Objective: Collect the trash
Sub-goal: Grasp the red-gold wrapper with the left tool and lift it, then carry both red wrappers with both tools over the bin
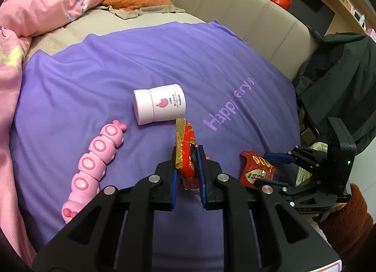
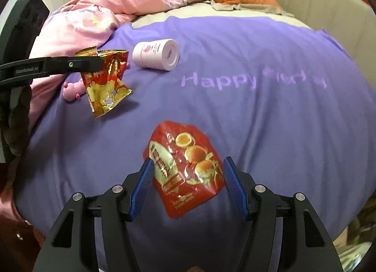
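Note:
My left gripper (image 1: 188, 150) is shut on a crumpled red-and-gold snack wrapper (image 1: 184, 145), which hangs above the purple blanket (image 1: 141, 60). The right wrist view shows that gripper (image 2: 97, 65) at the left with the wrapper (image 2: 105, 83) dangling from it. A red snack packet (image 2: 185, 166) printed with buns lies flat on the blanket. My right gripper (image 2: 189, 163) stands open over it, a blue pad (image 2: 143, 180) on each side. In the left wrist view the right gripper (image 1: 270, 169) straddles that packet (image 1: 256, 168) at the right.
A pink-and-white jar (image 1: 159, 103) lies on its side mid-blanket, with a pink caterpillar toy (image 1: 94, 168) to its left. A pink duvet (image 1: 42, 6) is piled at the left. The beige padded bed rail (image 1: 235, 13) curves behind, with dark clothing (image 1: 336, 83) at the right.

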